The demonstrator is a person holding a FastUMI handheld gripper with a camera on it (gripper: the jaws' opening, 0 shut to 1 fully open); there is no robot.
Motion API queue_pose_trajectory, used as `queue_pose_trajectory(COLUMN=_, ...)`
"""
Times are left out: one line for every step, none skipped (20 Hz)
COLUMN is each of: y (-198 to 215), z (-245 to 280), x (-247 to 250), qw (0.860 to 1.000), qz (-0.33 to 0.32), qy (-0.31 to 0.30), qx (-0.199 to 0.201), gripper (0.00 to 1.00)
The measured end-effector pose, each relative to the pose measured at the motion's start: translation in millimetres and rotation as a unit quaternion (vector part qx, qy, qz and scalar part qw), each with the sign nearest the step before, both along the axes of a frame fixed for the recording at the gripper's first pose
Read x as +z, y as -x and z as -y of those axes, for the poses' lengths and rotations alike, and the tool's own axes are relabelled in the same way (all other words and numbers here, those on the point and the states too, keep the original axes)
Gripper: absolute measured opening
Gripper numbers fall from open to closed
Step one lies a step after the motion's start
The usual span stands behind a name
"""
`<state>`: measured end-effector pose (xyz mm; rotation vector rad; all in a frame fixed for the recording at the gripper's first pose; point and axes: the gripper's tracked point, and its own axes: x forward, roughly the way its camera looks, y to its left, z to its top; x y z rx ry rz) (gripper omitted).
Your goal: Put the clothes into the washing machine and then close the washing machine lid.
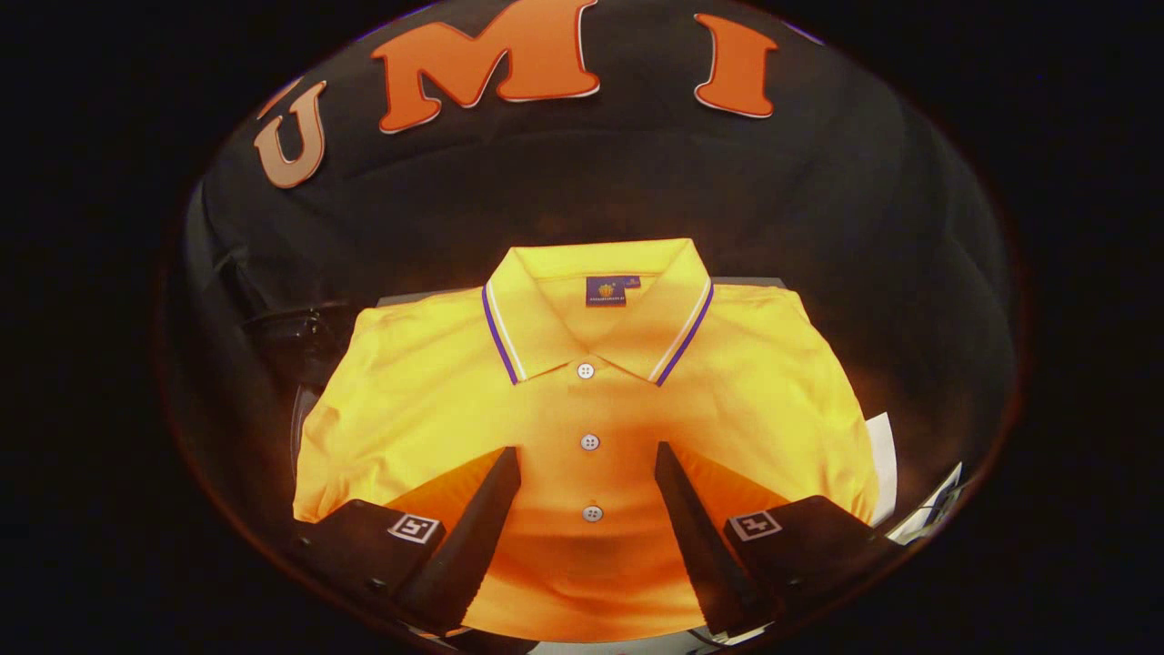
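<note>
Folded yellow polo shirt [582, 409] lies flat, collar away from the gripper [587, 459], purple-and-white trim on the collar edges. Fingers spread apart above the shirt front, button placket [589, 442] between them; contact undetermined.

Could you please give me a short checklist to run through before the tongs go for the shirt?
1. Tongs open: ok, fingers apart.
2. Folded yellow polo shirt with purple-and-white trimmed collar within reach: ok, lying under the fingers.
3. Fingers aligned: ok, they straddle the white-buttoned placket.
4. Fingers touching fabric: cannot tell.
5. Washing machine lid open: cannot tell.
6. White paper sheets clear of the grasp: ok, beside the shirt's edge.
</note>
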<state>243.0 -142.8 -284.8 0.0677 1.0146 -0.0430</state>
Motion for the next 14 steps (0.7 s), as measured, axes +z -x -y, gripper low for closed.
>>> queue_pose_trajectory(y=0.3, z=-0.1, x=0.5, qw=1.000, qz=-0.021, qy=0.002, qx=0.007, gripper=0.99)
queue_pose_trajectory(y=0.1, z=0.2, x=-0.4, qw=0.999, qz=-0.044, qy=0.004, qx=0.019, gripper=0.98)
queue_pose_trajectory(y=-0.3, z=0.1, x=1.3, qw=0.998, qz=-0.062, qy=0.005, qx=0.025, gripper=0.98)
queue_pose_trajectory(y=-1.1, z=-1.1, x=-0.4, qw=0.996, qz=-0.080, qy=0.004, qx=0.025, gripper=0.98)
queue_pose_trajectory(y=-0.5, z=-1.7, x=0.5, qw=0.995, qz=-0.096, qy=0.005, qx=0.025, gripper=0.98)
queue_pose_trajectory(y=-2.4, z=-1.9, x=-0.1, qw=0.994, qz=-0.108, qy=0.005, qx=0.031, gripper=0.98)
queue_pose_trajectory(y=-3.1, z=-2.0, x=0.1, qw=0.993, qz=-0.115, qy=0.006, qx=0.032, gripper=0.97)
queue_pose_trajectory(y=-3.0, z=-3.7, x=0.2, qw=0.992, qz=-0.120, qy=0.003, qx=0.031, gripper=0.95)
queue_pose_trajectory(y=-3.7, z=-4.8, x=0.7, qw=0.992, qz=-0.121, qy=0.003, qx=0.030, gripper=0.92)
queue_pose_trajectory(y=-3.5, z=-5.4, x=-0.2, qw=0.992, qz=-0.122, qy=0.002, qx=0.030, gripper=0.89)
queue_pose_trajectory(y=-3.6, z=-5.8, x=0.7, qw=0.992, qz=-0.121, qy=0.003, qx=0.031, gripper=0.85)
queue_pose_trajectory(y=-3.0, z=-5.4, x=0.0, qw=0.992, qz=-0.121, qy=0.003, qx=0.031, gripper=0.82)
queue_pose_trajectory(y=-4.3, z=-5.5, x=-0.1, qw=0.993, qz=-0.118, qy=0.001, qx=0.028, gripper=0.79)
queue_pose_trajectory(y=-4.2, z=-4.5, x=0.9, qw=0.993, qz=-0.113, qy=0.002, qx=0.024, gripper=0.70)
